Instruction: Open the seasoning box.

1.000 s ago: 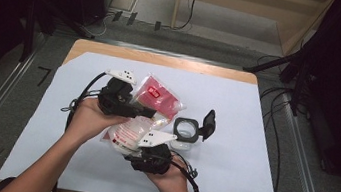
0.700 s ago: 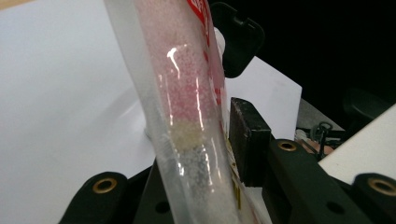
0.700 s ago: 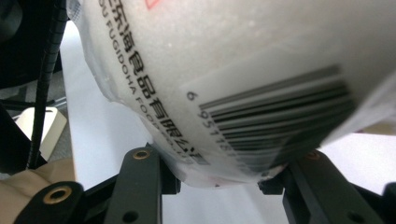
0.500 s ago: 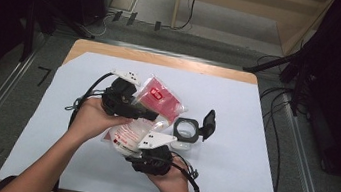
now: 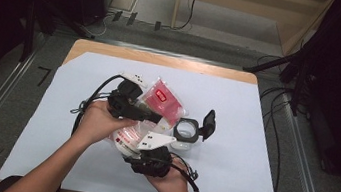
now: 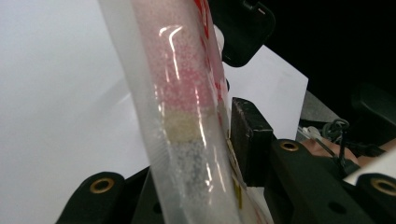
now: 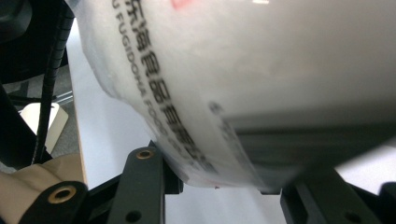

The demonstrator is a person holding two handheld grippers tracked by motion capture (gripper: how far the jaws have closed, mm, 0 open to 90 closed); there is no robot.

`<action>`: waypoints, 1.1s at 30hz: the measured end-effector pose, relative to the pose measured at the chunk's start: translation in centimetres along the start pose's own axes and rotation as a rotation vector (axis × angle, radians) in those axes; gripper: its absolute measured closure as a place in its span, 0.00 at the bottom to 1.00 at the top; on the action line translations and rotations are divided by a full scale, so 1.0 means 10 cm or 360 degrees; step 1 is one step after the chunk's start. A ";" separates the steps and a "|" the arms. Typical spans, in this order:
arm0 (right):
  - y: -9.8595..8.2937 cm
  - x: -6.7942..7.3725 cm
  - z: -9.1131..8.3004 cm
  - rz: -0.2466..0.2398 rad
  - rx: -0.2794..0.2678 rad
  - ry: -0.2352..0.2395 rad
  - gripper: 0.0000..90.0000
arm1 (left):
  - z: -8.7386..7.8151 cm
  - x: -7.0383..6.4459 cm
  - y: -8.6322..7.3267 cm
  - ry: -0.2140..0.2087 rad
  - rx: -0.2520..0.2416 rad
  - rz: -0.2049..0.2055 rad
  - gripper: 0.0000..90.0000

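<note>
a: we are working over the pale blue sheet covering the wooden table (image 5: 253,138), and we are holding the clear plastic pouch with red contents and a red label (image 5: 165,103) up off it between both tools. compared with a second ago the pouch is sitting a touch nearer the open clear container with the black flip lid (image 5: 187,131), so we are shifting it that way.

b: agreed, though the move is small. our left gripper (image 5: 155,116) is pinching the pouch's edge; in the left gripper view the film (image 6: 182,107) is running straight between the black jaws, pressed on both sides.

a: and our right gripper (image 5: 139,144) is clamping the lower end, the printed white film (image 7: 233,93) bulging over its jaws.

b: so both grips are holding as before, and we judge the pouch is being lined up with the container beside it, not yet over its mouth.
</note>
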State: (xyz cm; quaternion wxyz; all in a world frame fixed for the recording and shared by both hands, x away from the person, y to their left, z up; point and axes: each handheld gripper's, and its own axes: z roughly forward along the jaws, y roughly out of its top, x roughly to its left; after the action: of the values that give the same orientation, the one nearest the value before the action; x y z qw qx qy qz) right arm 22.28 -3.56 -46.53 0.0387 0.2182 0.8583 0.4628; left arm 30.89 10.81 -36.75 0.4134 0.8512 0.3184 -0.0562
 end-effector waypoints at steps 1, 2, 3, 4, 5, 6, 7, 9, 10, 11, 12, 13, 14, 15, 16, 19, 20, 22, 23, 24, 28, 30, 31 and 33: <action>0.00 0.01 0.01 0.0002 0.0002 -0.0018 0.68 | 0.01 0.00 0.01 0.0009 0.0001 -0.0012 0.86; 0.00 0.04 0.02 0.0011 0.0000 -0.0046 0.67 | 0.02 0.00 0.02 0.0012 0.0004 -0.0054 0.86; 0.01 0.06 0.02 0.0002 0.0002 -0.0066 0.66 | 0.04 0.01 0.03 -0.0016 0.0017 -0.0098 0.85; 0.02 0.08 0.03 -0.0014 -0.0005 -0.0082 0.66 | 0.05 0.02 0.03 -0.0072 0.0017 -0.0133 0.84; 0.03 0.10 0.03 -0.0011 -0.0001 -0.0095 0.66 | 0.07 0.02 0.04 -0.0094 0.0034 -0.0150 0.84; 0.04 0.12 0.05 -0.0023 0.0009 -0.0131 0.65 | 0.08 0.00 0.05 -0.0079 0.0037 -0.0152 0.84; 0.04 0.13 0.05 -0.0025 0.0019 -0.0150 0.65 | 0.09 -0.01 0.06 -0.0068 0.0058 -0.0159 0.84; 0.04 0.11 0.06 0.0025 0.0011 -0.0131 0.65 | 0.12 -0.01 0.09 -0.0061 0.0083 -0.0171 0.82; 0.04 0.10 0.06 0.0056 0.0001 -0.0110 0.65 | 0.13 -0.02 0.11 -0.0048 0.0110 -0.0178 0.81; 0.05 0.08 0.06 0.0074 0.0000 -0.0090 0.65 | 0.13 -0.02 0.13 -0.0039 0.0124 -0.0170 0.81; 0.05 0.08 0.05 0.0086 0.0000 -0.0088 0.65 | 0.13 -0.02 0.15 -0.0048 0.0128 -0.0188 0.80; 0.06 0.07 0.04 0.0102 -0.0013 -0.0077 0.65 | 0.12 -0.04 0.16 -0.0049 0.0116 -0.0200 0.79; 0.06 0.07 0.03 0.0118 -0.0019 -0.0076 0.65 | 0.12 -0.04 0.17 -0.0055 0.0118 -0.0200 0.79; 0.07 0.07 0.02 0.0120 -0.0023 -0.0075 0.65 | 0.12 -0.04 0.17 -0.0055 0.0118 -0.0200 0.79; 0.07 0.06 0.01 0.0155 -0.0034 -0.0055 0.65 | 0.12 -0.06 0.20 -0.0042 0.0149 -0.0213 0.78; 0.09 0.06 0.01 0.0188 -0.0038 -0.0054 0.65 | 0.10 -0.06 0.23 -0.0035 0.0126 -0.0262 0.76; 0.09 0.05 0.00 0.0212 -0.0047 -0.0048 0.65 | 0.08 -0.05 0.23 -0.0060 0.0115 -0.0287 0.74; 0.09 0.02 -0.02 0.0279 -0.0085 -0.0031 0.66 | 0.07 -0.06 0.22 -0.0055 0.0097 -0.0304 0.72; 0.09 0.00 -0.02 0.0292 -0.0096 -0.0035 0.66 | 0.06 -0.07 0.22 -0.0047 0.0095 -0.0288 0.71; 0.09 -0.02 -0.03 0.0299 -0.0106 -0.0040 0.66 | 0.04 -0.08 0.21 -0.0030 0.0085 -0.0271 0.71; 0.08 -0.05 -0.06 0.0297 -0.0123 -0.0044 0.67 | -0.03 -0.11 0.18 -0.0009 0.0082 -0.0241 0.75; 0.09 -0.04 -0.05 0.0287 -0.0127 -0.0023 0.67 | -0.04 -0.11 0.18 0.0020 0.0120 -0.0248 0.79; 0.10 -0.02 -0.03 0.0263 -0.0125 -0.0003 0.66 | -0.03 -0.12 0.18 0.0043 0.0140 -0.0237 0.81; 0.12 0.03 0.00 0.0213 -0.0110 0.0008 0.66 | 0.00 -0.12 0.18 0.0056 0.0139 -0.0219 0.83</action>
State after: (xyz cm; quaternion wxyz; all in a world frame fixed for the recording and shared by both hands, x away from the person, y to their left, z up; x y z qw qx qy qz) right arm 22.44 -2.90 -45.50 0.0131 0.2724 0.8254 0.4943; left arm 30.98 9.39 -35.10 0.3655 0.8454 0.3806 -0.0833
